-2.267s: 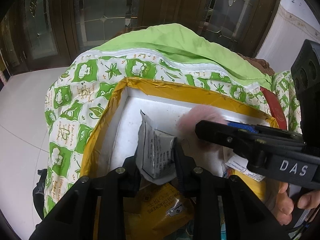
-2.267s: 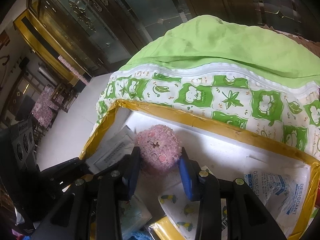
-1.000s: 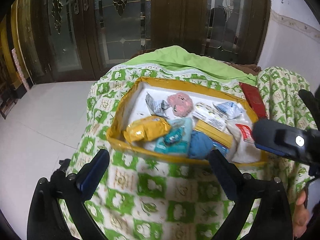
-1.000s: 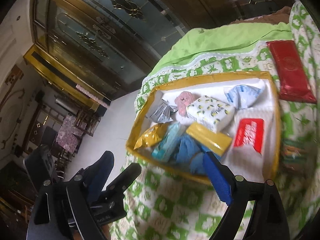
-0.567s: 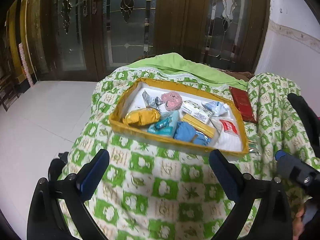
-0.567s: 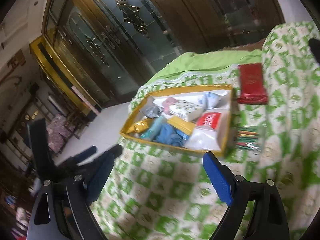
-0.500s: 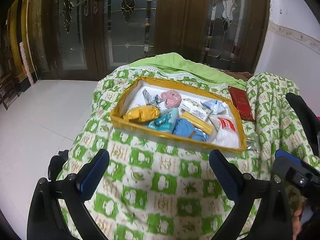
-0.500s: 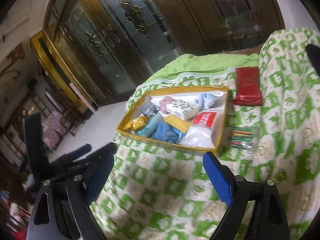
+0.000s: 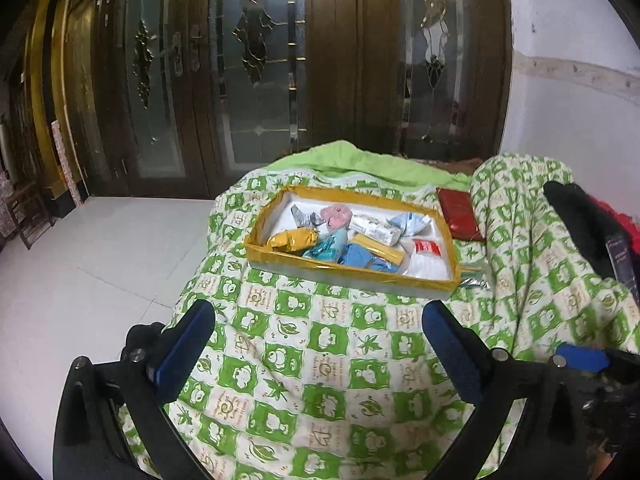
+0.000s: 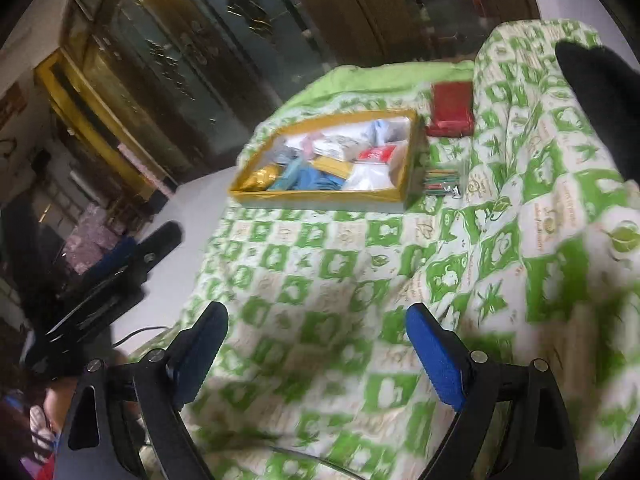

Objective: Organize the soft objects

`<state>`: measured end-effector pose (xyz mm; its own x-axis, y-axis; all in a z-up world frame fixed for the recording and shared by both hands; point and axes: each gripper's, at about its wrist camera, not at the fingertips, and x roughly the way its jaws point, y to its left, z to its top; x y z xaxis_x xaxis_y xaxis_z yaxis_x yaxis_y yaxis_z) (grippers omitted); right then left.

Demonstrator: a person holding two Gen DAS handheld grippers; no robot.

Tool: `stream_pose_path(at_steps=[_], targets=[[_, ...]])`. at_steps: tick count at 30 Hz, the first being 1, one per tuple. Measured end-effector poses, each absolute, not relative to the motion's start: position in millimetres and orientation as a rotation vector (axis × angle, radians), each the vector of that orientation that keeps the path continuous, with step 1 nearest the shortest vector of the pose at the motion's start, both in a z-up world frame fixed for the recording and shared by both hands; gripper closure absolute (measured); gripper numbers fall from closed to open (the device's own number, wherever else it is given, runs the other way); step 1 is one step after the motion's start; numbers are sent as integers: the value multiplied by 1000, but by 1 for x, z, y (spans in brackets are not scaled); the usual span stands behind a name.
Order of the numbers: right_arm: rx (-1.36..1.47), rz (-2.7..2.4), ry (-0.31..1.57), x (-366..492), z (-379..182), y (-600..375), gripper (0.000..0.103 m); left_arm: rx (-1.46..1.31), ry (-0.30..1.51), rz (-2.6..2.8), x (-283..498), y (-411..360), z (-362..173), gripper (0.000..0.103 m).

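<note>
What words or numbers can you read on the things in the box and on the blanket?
None can be read for sure.
Red and white packet in the yellow tray: has print, too small to read.
White tissue pack: print too small.
Grey foil sachet: print too small.
Green and white blanket: some squares carry pale lettering, too blurred to read.
Dark red box: no readable text.

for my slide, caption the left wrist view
Open left gripper hovers over green-checked quilt, facing yellow-rimmed tray of soft packets.
</note>
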<state>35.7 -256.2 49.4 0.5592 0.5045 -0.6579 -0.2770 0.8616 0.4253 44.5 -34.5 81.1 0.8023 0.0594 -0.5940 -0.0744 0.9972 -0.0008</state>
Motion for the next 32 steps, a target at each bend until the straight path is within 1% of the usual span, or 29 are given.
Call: stream_pose_path(at_steps=[3,5,13,20,30,32], targets=[[215,438,753,31,67,-251,9,-51,679,83,50,-36,79,0],[175,399,716,32,67,-249,9,-68,696,101,52,-35,77,0],[144,335,747,48,50,-252,9,-2,682,206,48,-40,73,0],[141,340,715,45,55,-252,8,9,693,218,48,-41,71,0],[124,342,683,39,63,-249,7,-8,644,202,41,-44,83,0],[121,343,687,38,62,-246,6,0,648,200,43,-45,83,0]])
